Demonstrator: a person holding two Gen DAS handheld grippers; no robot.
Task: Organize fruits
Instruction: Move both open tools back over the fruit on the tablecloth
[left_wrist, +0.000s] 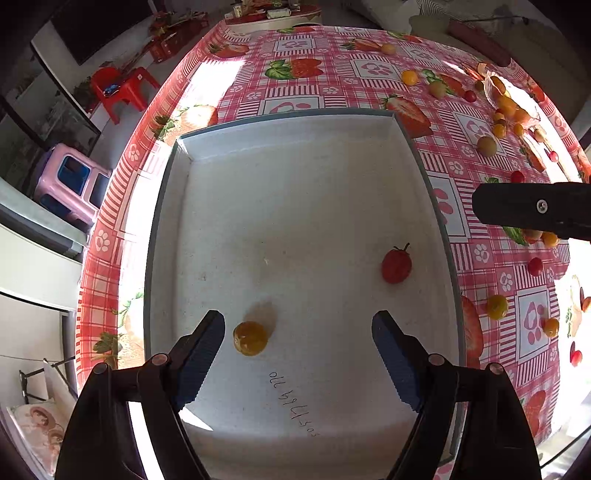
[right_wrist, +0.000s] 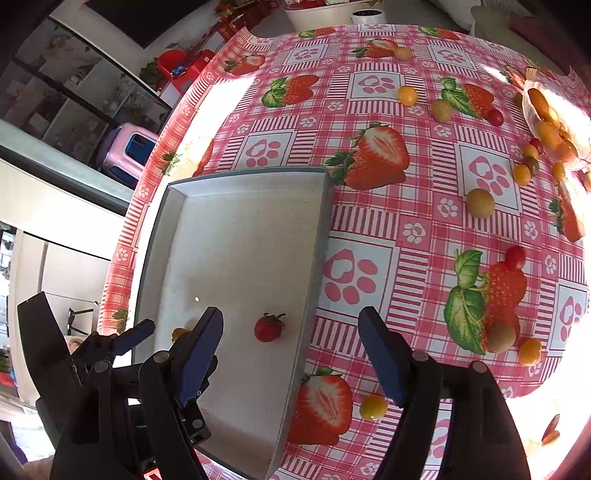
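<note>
A shallow white tray (left_wrist: 295, 155) lies on the pink strawberry tablecloth (left_wrist: 310, 85). A yellow cherry tomato (left_wrist: 250, 338) and a red cherry tomato (left_wrist: 396, 265) lie in it. My left gripper (left_wrist: 298, 328) hangs open over the tray's near part, empty, the yellow tomato just inside its left finger. In the right wrist view the tray (right_wrist: 243, 184) holds the red tomato (right_wrist: 268, 328); my right gripper (right_wrist: 290, 325) is open and empty above the tray's right wall. The left gripper (right_wrist: 122, 339) shows at the lower left.
Several yellow, red and greenish cherry tomatoes lie scattered on the cloth right of the tray, such as one (right_wrist: 480, 203) and one (right_wrist: 373, 407). A clear bag of fruit (right_wrist: 550, 125) sits at the far right. Red and pink stools (left_wrist: 122, 88) stand beyond the table's left edge.
</note>
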